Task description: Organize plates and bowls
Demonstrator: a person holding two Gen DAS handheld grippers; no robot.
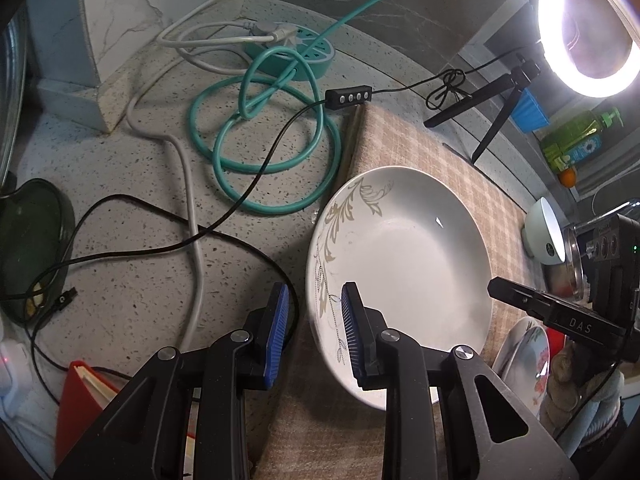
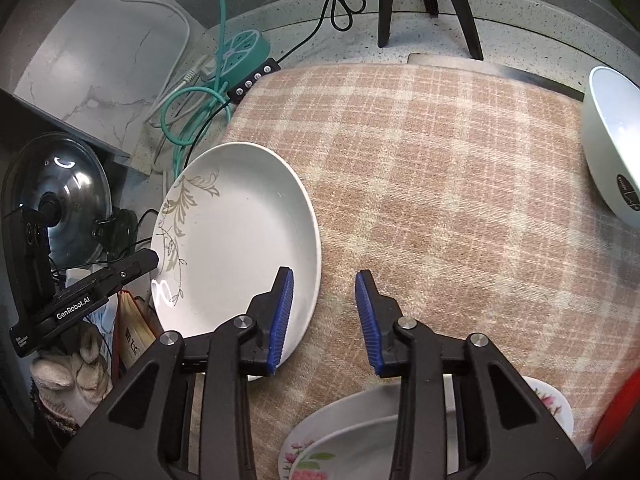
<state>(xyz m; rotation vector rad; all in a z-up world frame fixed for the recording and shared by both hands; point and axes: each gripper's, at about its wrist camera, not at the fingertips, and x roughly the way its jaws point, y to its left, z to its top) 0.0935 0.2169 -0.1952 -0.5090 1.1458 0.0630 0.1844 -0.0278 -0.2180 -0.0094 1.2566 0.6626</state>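
The left gripper (image 1: 314,336) straddles the near left rim of the white leaf-patterned plate (image 1: 404,264): one blue pad is inside the dish and the other outside, with a gap between them, so the jaws look open around the rim and not yet pinching it. The right gripper (image 2: 324,320) reaches the opposite edge with one pad over the plate's rim and the other over the checked cloth (image 2: 440,180); its jaws stand apart and grip nothing. The plate sits at the cloth's left end, partly overhanging the speckled counter (image 1: 120,200).

To do this well, I would close the left pads squarely on the rim before lifting and keep the plate level. Beyond it, the teal cable (image 1: 276,152) and black cord (image 1: 240,204) lie close, so lift clear of them. A flowered plate (image 2: 312,452) and the white bowl (image 2: 612,144) are likely stacking spots
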